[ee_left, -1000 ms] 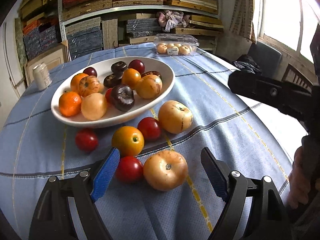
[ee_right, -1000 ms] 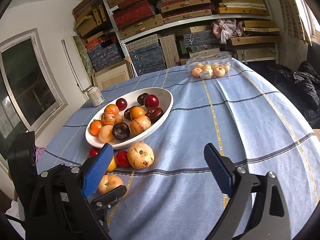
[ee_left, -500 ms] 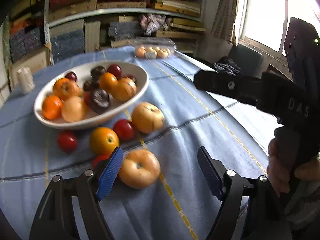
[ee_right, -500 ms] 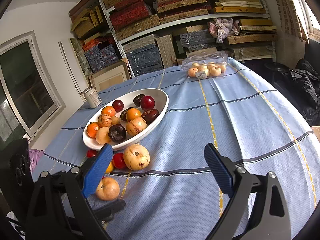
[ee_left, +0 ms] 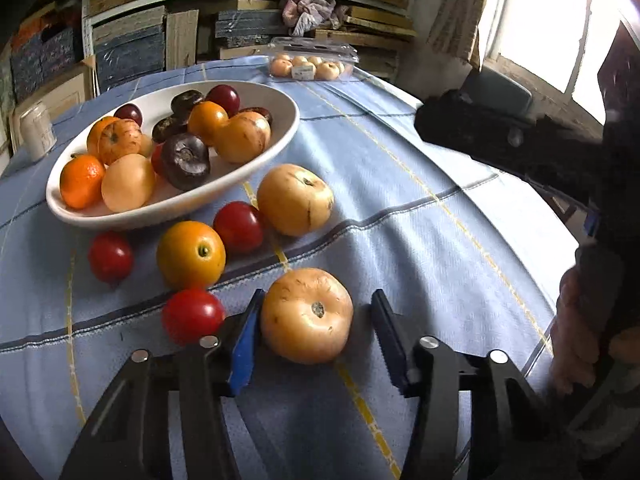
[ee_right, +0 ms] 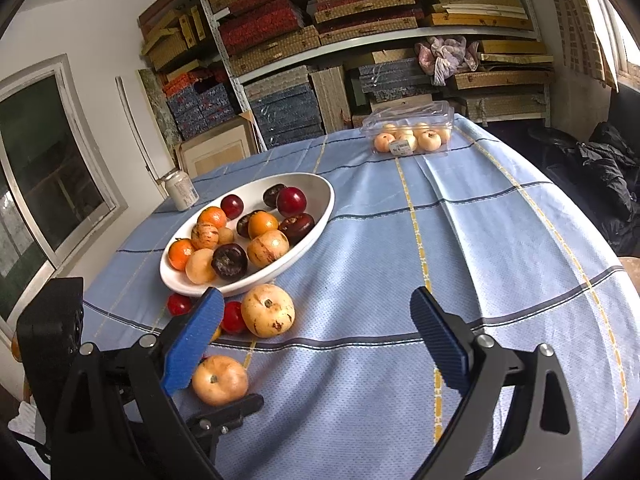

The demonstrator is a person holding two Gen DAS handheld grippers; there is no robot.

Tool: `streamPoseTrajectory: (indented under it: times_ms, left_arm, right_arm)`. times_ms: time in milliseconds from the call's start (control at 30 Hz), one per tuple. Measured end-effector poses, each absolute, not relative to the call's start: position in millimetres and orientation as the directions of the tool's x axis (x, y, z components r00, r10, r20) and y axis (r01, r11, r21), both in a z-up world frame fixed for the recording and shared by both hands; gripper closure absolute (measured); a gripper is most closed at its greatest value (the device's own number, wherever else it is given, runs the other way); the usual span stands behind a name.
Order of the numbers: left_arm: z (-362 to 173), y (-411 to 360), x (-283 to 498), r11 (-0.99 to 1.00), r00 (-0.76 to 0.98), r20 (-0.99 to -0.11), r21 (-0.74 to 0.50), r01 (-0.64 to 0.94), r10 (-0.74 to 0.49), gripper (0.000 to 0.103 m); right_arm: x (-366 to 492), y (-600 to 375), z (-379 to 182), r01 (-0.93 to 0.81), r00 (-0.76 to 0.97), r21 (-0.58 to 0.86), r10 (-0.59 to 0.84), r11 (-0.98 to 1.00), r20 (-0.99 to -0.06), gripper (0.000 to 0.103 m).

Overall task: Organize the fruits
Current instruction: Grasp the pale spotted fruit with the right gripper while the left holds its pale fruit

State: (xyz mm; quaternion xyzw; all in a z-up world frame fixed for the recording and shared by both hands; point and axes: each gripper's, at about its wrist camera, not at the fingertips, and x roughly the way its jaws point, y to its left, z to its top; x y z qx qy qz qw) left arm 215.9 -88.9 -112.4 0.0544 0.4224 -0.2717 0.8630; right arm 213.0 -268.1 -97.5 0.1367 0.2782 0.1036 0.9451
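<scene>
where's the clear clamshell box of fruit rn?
The clear clamshell box sits at the tablecloth's far edge in the right wrist view, in front of the shelves, beyond and right of the white bowl, apart from it.

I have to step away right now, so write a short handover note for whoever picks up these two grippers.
Left gripper: jaws have just been closing around the pale yellow fruit; left pad touches it, right pad still shows a gap, so not gripped yet.
Right gripper: open, empty, over bare tablecloth.
Done: white bowl already holds about a dozen fruits.
Left: six loose fruits beside the bowl, namely two pale yellow, one orange, three red. The clear box of fruit sits at the far edge.
</scene>
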Motion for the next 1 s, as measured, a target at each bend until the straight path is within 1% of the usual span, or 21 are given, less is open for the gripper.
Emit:
streamPoseTrajectory:
  times_ms: [167,233,267,367,433,467,567,633,700,800,867,933,1000]
  left_arm:
    - [-112.2,-89.6,214.7,0.848,0.502,-0.758,-0.126,0.514,-0.417,0.051]
    - [-112.6,-89.0,215.6,0.851,0.505,-0.758,-0.125,0.510,-0.413,0.056]
    - [-112.7,-88.8,214.6,0.852,0.505,-0.757,-0.127,0.509,-0.414,0.061]
    - [-111.5,-86.7,214.8,0.855,0.514,-0.753,-0.125,0.503,-0.412,0.061]
    - [-105.7,-84.4,209.4,0.862,0.546,-0.737,-0.097,0.498,-0.399,0.061]
    - [-101.1,-80.4,206.0,0.871,0.573,-0.724,-0.078,0.486,-0.384,0.061]
    - [-91.9,-63.9,200.5,0.890,0.610,-0.702,-0.076,0.449,-0.368,0.061]
    - [-84.6,-45.1,198.1,0.915,0.650,-0.681,-0.075,0.397,-0.338,0.062]
    - [-78.8,-27.0,199.8,0.932,0.671,-0.667,-0.101,0.348,-0.323,0.062]
    - [-76.1,-10.5,204.3,0.949,0.687,-0.665,-0.117,0.292,-0.293,0.062]
    - [-76.6,-4.6,204.2,0.952,0.684,-0.669,-0.132,0.277,-0.292,0.062]
    - [-75.4,-3.4,203.0,0.952,0.684,-0.668,-0.134,0.277,-0.293,0.062]
    - [-73.2,-4.0,201.6,0.950,0.686,-0.664,-0.131,0.285,-0.298,0.062]
  right_arm:
    - [214.7,-269.2,-100.0,-0.110,0.821,0.313,0.264,0.943,-0.506,0.011]
    - [216.5,-267.1,-102.6,-0.112,0.816,0.307,0.264,0.945,-0.514,0.011]
    - [217.4,-266.5,-103.2,-0.114,0.813,0.303,0.264,0.946,-0.519,0.011]
    - [219.3,-262.8,-106.7,-0.120,0.804,0.292,0.265,0.949,-0.532,0.011]
    - [221.3,-260.5,-110.1,-0.130,0.792,0.292,0.277,0.947,-0.544,0.012]
    - [222.2,-259.0,-111.4,-0.136,0.787,0.292,0.283,0.947,-0.548,0.013]
    - [224.1,-254.9,-114.7,-0.150,0.778,0.283,0.290,0.947,-0.557,0.018]
    - [225.9,-251.3,-117.7,-0.168,0.766,0.288,0.309,0.943,-0.564,0.022]
    - [229.7,-244.8,-119.5,-0.190,0.748,0.293,0.331,0.937,-0.574,0.025]
    - [239.6,-228.5,-120.3,-0.224,0.723,0.258,0.338,0.940,-0.602,0.030]
    - [247.9,-219.6,-121.5,-0.240,0.704,0.247,0.344,0.939,-0.621,0.032]
    - [257.8,-212.0,-124.2,-0.244,0.686,0.244,0.345,0.939,-0.641,0.038]
    - [265.5,-208.6,-128.2,-0.242,0.666,0.261,0.356,0.934,-0.656,0.039]
